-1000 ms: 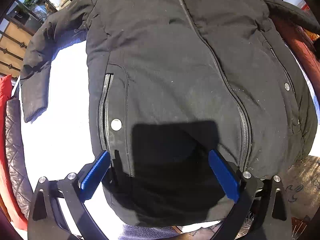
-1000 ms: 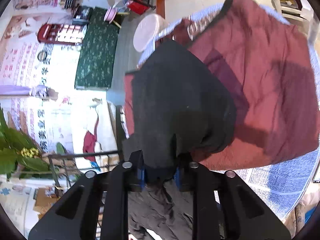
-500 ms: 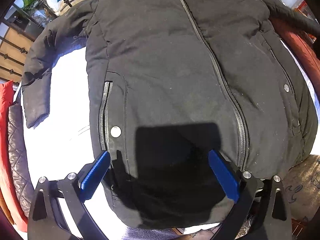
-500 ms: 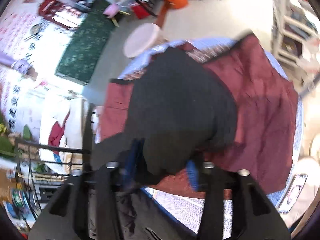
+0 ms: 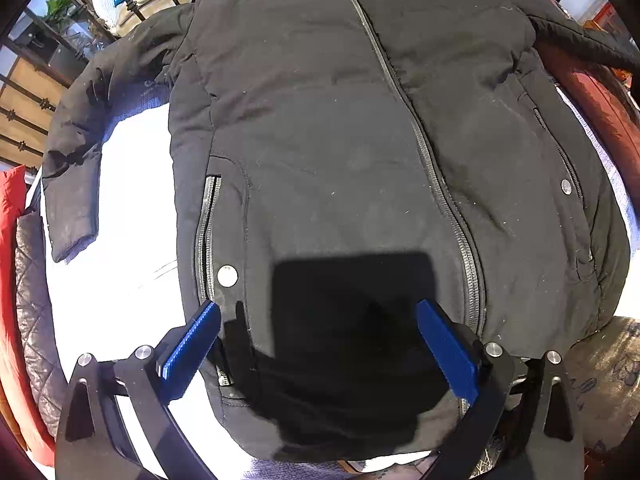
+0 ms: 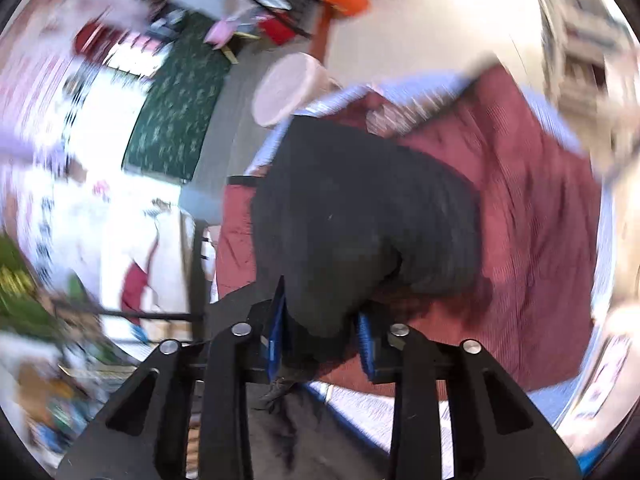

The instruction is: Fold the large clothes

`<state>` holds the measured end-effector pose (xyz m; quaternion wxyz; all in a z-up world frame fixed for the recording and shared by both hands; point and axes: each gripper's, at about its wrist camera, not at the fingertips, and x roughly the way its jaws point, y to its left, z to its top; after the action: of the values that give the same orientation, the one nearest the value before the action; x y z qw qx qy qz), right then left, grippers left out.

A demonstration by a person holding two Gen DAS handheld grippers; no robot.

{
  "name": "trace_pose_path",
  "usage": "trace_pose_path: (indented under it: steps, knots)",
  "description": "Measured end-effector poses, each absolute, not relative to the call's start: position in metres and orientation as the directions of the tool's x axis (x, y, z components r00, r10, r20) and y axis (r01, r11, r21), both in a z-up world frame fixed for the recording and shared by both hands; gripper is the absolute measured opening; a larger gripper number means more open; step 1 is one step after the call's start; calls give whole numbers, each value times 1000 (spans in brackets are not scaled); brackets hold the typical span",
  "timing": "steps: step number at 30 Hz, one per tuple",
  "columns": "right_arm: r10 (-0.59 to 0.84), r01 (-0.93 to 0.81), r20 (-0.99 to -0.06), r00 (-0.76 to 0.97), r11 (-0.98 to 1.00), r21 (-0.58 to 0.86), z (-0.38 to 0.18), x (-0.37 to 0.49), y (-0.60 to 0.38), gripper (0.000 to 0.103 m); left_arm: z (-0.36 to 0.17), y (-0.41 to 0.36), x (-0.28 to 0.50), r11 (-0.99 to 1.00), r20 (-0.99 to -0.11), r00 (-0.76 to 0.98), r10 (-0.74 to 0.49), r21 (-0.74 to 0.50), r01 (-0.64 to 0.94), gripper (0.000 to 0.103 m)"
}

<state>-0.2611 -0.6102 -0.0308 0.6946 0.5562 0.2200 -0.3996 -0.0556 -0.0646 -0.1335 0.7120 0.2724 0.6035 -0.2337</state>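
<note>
Right under the wide-spread left gripper [image 5: 318,344] lies the black padded zip-up jacket [image 5: 360,160]; the right gripper [image 6: 320,340], its jaws just closing, pinches its sleeve [image 6: 360,216].

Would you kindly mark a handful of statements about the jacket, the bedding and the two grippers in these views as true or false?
1. The black jacket lies front-up with its centre zipper closed. True.
2. The left gripper is clamped on the jacket's hem. False: its blue pads stand wide apart above the cloth, holding nothing.
3. The right gripper has black fabric, the black sleeve, between its blue pads. True.
4. The cloth under that black sleeve is green. False: a dark red blanket lies there.
5. A round metal snap sits beside the pocket zipper. True.
</note>
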Motion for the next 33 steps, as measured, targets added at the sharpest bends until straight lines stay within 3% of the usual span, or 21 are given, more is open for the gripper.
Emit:
trace_pose_path:
  steps: [6, 10, 15, 18, 20, 22, 27, 31, 33]
  knots:
    - [-391, 805, -739, 548, 486, 339, 47, -152, -577, 28, -132, -57, -49, 767, -986, 170, -3, 106, 633, 97]
    - [-334, 575, -751, 569, 815, 73, 68, -39, -495, 28, -130, -49, -43, 792, -984, 177, -7, 103, 602, 97]
    - [-224, 186, -821, 525, 972, -146, 21, 53, -367, 30, -129, -38, -37, 822, -983, 181, -9, 95, 561, 97]
    - [-263, -38, -866, 426, 951, -308, -38, 86, -293, 46, -129, -29, -35, 839, -984, 176, -6, 91, 536, 97]
    - [-343, -135, -845, 410, 894, -428, -74, 89, -250, 74, -129, -21, -35, 852, -985, 172, -2, 89, 516, 97]
    - [-375, -208, -845, 382, 855, -474, -102, 84, -224, 79, -130, -14, -35, 866, -986, 169, 2, 86, 493, 97]
    - [-323, -224, -869, 374, 878, -423, -105, 64, -217, 79, -136, 3, -28, 902, -990, 142, 6, 67, 426, 97]
    - [-195, -65, -914, 356, 970, -233, -88, 55, -261, 80, -133, 0, -16, 909, -989, 144, -15, 47, 415, 97]
    - [-148, 38, -932, 330, 989, -144, -90, 49, -281, 87, -128, -9, -8, 900, -988, 153, -30, 40, 434, 97]
